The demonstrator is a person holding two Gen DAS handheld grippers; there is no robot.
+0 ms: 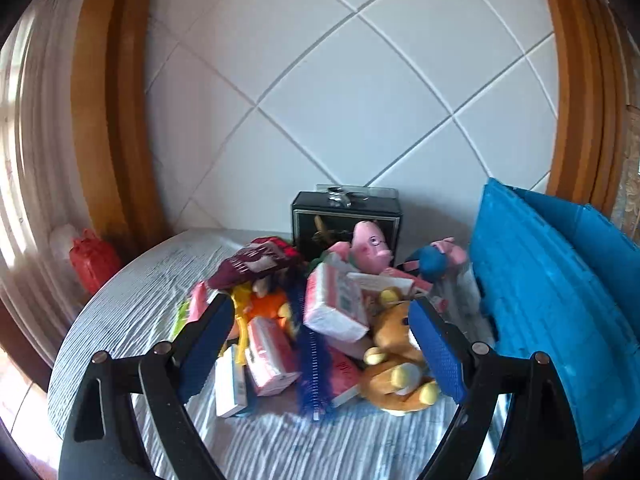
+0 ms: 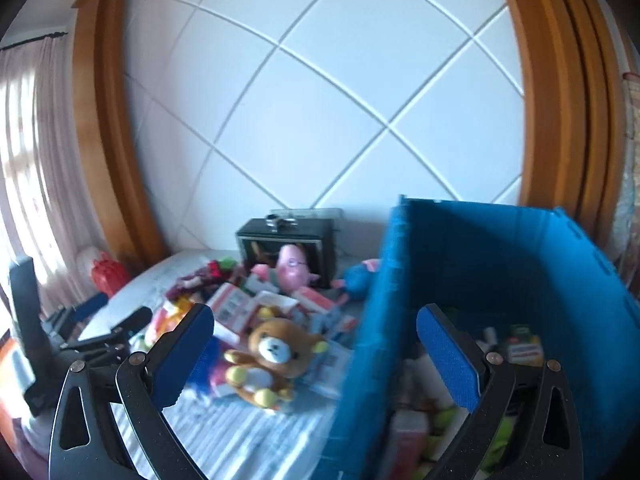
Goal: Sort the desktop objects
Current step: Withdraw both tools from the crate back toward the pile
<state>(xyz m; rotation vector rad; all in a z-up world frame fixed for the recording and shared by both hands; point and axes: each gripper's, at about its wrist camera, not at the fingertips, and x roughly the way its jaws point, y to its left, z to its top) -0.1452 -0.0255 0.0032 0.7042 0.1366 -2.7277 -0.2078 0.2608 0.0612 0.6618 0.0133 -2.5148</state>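
**Two empty claws, one big heap of toys**

The left claw (image 1: 322, 344) is spread wide and holds nothing. It points down at the pile of things (image 1: 320, 312) on the tabletop (image 1: 132, 304), which has a striped cloth on it. The pile sits right in front of this claw, in line with the gap of its jaws, so the left hand looks like the nearer one to it. A blue spiral notebook (image 1: 316, 364) lies almost straight ahead, its long side running away from the claw. A brown teddy bear (image 1: 396, 360) rests just beside the right finger. A white and red tissue pack (image 1: 336, 304) leans on top of the heap, and a pink pig toy (image 1: 370, 246) stands at the back, in front of a black box (image 1: 344, 216).

The right claw (image 2: 314, 354) is wide and empty too. The wall of the blue bin (image 2: 480, 264) rises between its fingers. The bear is to the left of that wall, and the sorted things are inside the bin on the right.

The right view is blurry, so I cannot tell what the things in the bin are. Many things in the pile hide under others. The bin is cut off at the edge of the left view.
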